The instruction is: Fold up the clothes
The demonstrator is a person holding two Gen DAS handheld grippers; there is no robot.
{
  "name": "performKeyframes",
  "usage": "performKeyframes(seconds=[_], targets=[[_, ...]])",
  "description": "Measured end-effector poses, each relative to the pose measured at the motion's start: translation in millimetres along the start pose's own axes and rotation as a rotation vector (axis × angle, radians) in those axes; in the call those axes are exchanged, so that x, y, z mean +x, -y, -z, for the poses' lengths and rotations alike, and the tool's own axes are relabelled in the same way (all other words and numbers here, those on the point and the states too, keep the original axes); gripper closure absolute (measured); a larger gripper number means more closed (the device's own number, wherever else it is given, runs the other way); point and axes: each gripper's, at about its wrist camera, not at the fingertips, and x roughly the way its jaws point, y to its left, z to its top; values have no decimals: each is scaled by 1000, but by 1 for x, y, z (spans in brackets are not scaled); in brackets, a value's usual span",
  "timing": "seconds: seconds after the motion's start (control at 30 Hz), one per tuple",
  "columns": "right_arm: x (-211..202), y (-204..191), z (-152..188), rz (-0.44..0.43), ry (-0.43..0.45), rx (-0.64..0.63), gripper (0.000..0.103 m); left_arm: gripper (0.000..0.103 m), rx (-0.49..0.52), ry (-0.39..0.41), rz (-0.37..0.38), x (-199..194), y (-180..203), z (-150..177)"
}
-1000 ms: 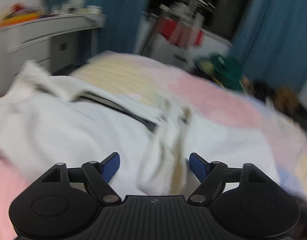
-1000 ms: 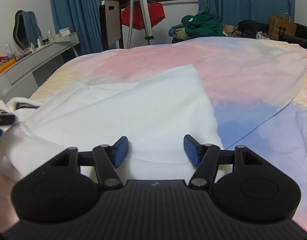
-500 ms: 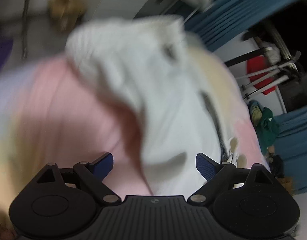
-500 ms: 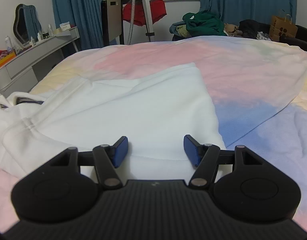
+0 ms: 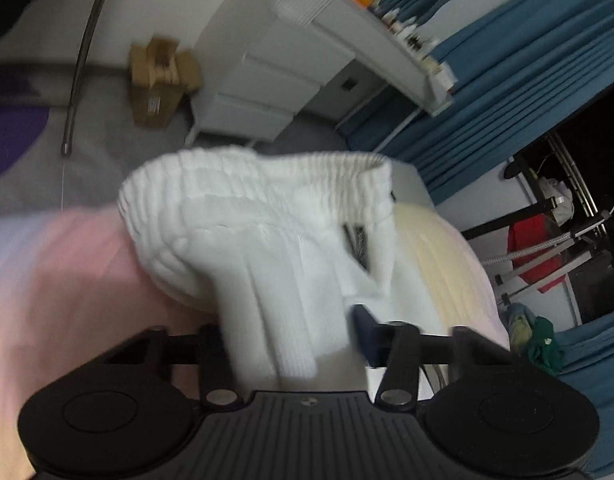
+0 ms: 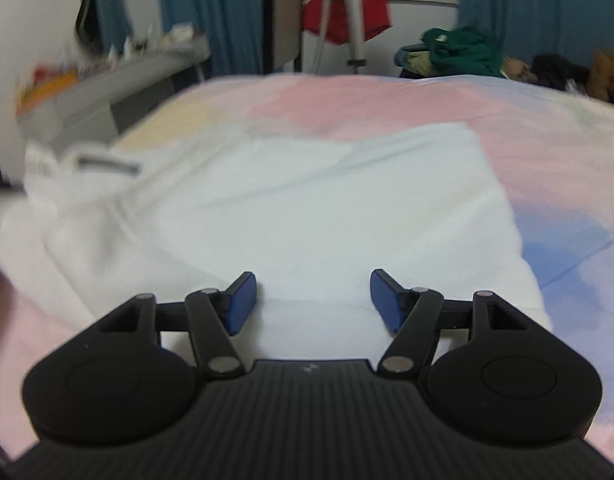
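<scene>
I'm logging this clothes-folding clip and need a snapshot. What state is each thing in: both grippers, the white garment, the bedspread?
left gripper: jaws have just been closing, now shut on a bunched fold of the garment.
right gripper: open, nothing between its pads, over the garment.
white garment: mostly spread flat on the bed, ribbed elastic end gathered and lifted.
bedspread: laid out, pastel patches, under the garment.

We cannot read any words, numbers or brand names here. The cardboard box [image 5: 160,80] on the floor beside the white drawers [image 5: 267,92] has a pale label, but it is too blurry for us to read. The little bottles [image 5: 407,32] on the shelf above the drawers are too small for us to make out.
</scene>
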Motion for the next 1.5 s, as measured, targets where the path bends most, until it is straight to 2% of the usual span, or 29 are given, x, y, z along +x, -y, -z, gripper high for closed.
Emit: performKeyframes(seconds=[0.1, 0.33, 0.43, 0.6, 0.7, 0.77, 0.9, 1.03, 1.13, 1.27, 1.33, 1.4, 1.47, 1.5], targets=[[2, -1, 1, 2, -4, -3, 37, 86, 137, 97, 16, -20, 25, 6], [-13, 26, -14, -56, -30, 187, 39, 89, 512, 330, 115, -70, 125, 49], [-33, 46, -20, -63, 9, 283, 39, 90, 608, 393, 171, -98, 172, 80], [-66, 77, -25, 25, 105, 310, 39, 90, 772, 497, 257, -144, 243, 172], [-76, 104, -23, 58, 124, 404, 39, 90, 886, 523, 295, -153, 274, 235], [-81, 126, -19, 69, 137, 492, 38, 90, 967, 537, 313, -159, 277, 284], [-93, 161, -10, 67, 188, 639, 37, 90, 1095, 547, 351, -145, 267, 374], [-96, 183, -1, 36, 213, 740, 37, 89, 1320, 472, 351, -116, 255, 462], [-88, 188, 0, -34, 211, 781, 37, 86, 1452, 419, 324, -96, 246, 496], [-76, 187, -1, -171, 199, 821, 37, 81, 1494, 362, 344, -92, 257, 497], [-69, 185, 0, -247, 185, 847, 37, 72, 1542, 324, 352, -96, 261, 491], [-64, 183, 0, -310, 170, 869, 37, 43, 1585, 246, 346, -96, 260, 477], [-62, 180, 1, -353, 156, 891, 36, 38, 1625, 120, 365, -92, 255, 454], [-59, 179, 2, -365, 144, 905, 35, 35, 1632, 81, 370, -96, 251, 448]])
